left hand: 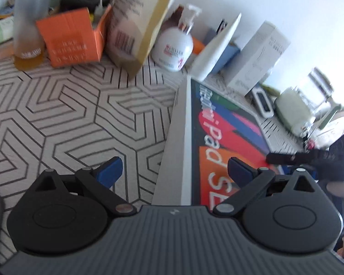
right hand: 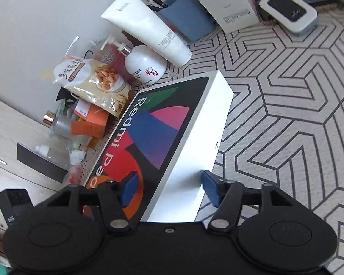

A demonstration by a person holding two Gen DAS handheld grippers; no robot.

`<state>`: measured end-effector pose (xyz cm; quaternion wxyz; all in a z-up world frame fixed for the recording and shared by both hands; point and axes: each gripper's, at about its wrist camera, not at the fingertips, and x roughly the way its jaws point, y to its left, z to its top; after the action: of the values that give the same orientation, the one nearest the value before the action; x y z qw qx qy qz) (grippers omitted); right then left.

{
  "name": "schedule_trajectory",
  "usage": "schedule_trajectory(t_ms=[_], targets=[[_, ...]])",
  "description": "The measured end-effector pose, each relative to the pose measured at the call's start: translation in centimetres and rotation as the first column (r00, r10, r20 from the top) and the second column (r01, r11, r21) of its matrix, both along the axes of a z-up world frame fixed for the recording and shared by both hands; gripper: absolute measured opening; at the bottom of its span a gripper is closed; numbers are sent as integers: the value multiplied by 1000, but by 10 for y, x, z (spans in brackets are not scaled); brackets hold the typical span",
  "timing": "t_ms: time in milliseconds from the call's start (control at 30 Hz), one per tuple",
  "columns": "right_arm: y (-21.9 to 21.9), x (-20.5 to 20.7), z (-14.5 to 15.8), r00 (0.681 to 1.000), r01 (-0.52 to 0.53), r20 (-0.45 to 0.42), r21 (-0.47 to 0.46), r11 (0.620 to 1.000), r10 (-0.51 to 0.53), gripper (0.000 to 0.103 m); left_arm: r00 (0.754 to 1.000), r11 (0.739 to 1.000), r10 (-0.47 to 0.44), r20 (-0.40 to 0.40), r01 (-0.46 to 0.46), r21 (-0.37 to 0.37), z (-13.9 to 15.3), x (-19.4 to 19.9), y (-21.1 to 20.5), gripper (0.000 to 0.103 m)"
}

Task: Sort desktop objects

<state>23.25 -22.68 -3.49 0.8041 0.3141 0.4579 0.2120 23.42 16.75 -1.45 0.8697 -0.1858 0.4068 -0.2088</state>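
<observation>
A flat white Redmi Pad box with a colourful printed lid lies on the patterned mat; it also shows in the left wrist view. My right gripper is open, its blue fingers on either side of the box's near end, one over the lid and one beside the white side. My left gripper is open and straddles the box's long white edge. The right gripper's black body shows at the far right of the left wrist view.
Along the wall stand a white pump bottle, a white tube, a snack bag, an orange carton, a frosted bottle, a white carton and a small white device. The geometric mat stretches to the right.
</observation>
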Motion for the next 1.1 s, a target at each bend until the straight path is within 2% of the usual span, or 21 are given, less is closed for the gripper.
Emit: schedule_trajectory(t_ms=[33,100,133,200,267,433,700,833,933,1100], targets=[[-1,2,-4,1000,4,-3,18,1000,-4,73,1000,1000,-9,-8,9,-13,-5,2,-3,101],[0,3,-6,1000,-4,9,27,1000,3,72,997,993,-75,-30,72,-91,-11,5,-9,96],[1,3,-5,1000,-10,18,23,1000,10,72,994,988,-107,-29,104,-113,-13,4,-14,97],[3,2,-2,999,-13,35,13,1000,13,71,995,994,-101,24,102,-47,-7,-3,-26,97],[4,2,-1,999,-17,47,12,1000,17,71,995,996,-90,41,91,-11,-1,-7,-34,97],[6,-2,10,995,-38,91,-6,999,38,71,995,996,-91,51,92,-14,4,-13,-33,97],[8,-10,14,994,-46,99,-25,999,49,71,996,997,-77,52,77,4,8,-18,-34,98],[11,-19,17,991,-64,113,-53,997,70,70,994,997,-68,80,65,47,11,-27,-35,96],[16,-30,24,983,-94,149,-86,992,106,69,989,994,-72,131,60,96,18,-37,-39,95],[23,-35,29,980,-109,153,-143,984,131,68,991,989,-72,114,56,140,19,-33,-45,95]])
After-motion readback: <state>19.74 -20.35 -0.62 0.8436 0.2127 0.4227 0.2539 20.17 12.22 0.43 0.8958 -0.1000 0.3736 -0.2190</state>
